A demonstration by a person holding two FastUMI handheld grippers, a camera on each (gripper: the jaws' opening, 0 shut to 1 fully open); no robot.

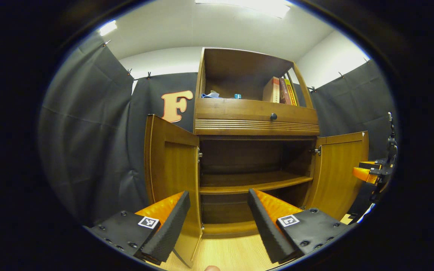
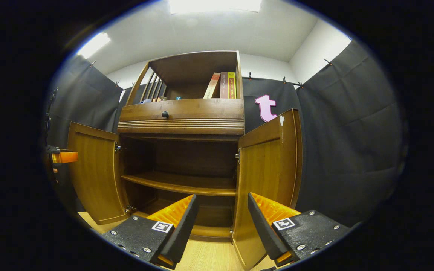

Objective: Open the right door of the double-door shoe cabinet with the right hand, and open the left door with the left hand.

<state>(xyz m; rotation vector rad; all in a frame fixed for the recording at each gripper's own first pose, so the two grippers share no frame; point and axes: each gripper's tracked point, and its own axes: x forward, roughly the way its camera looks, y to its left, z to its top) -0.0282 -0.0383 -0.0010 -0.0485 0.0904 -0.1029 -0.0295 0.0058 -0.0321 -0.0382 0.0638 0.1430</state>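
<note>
A brown wooden shoe cabinet [image 1: 256, 120] stands ahead with both lower doors swung wide. In the left gripper view the left door [image 1: 171, 165] hangs open just beyond my left gripper [image 1: 219, 199], which is open and holds nothing. In the right gripper view the right door [image 2: 268, 165] stands open, its edge between the fingers of my right gripper [image 2: 220, 203], which is open and not pressing on it. The far left door [image 2: 94, 173] and far right door [image 1: 339, 169] show too. Inside is an empty shelf [image 1: 252, 180]. My right gripper [image 1: 367, 171] shows at the right edge of the left gripper view.
Above the doors sits a drawer with a dark round knob [image 1: 273, 116]. The open top shelf holds books [image 1: 283, 91] and small blue items [image 1: 217, 95]. Light wooden floor [image 1: 232, 252] lies before the cabinet. Black cloth walls surround it.
</note>
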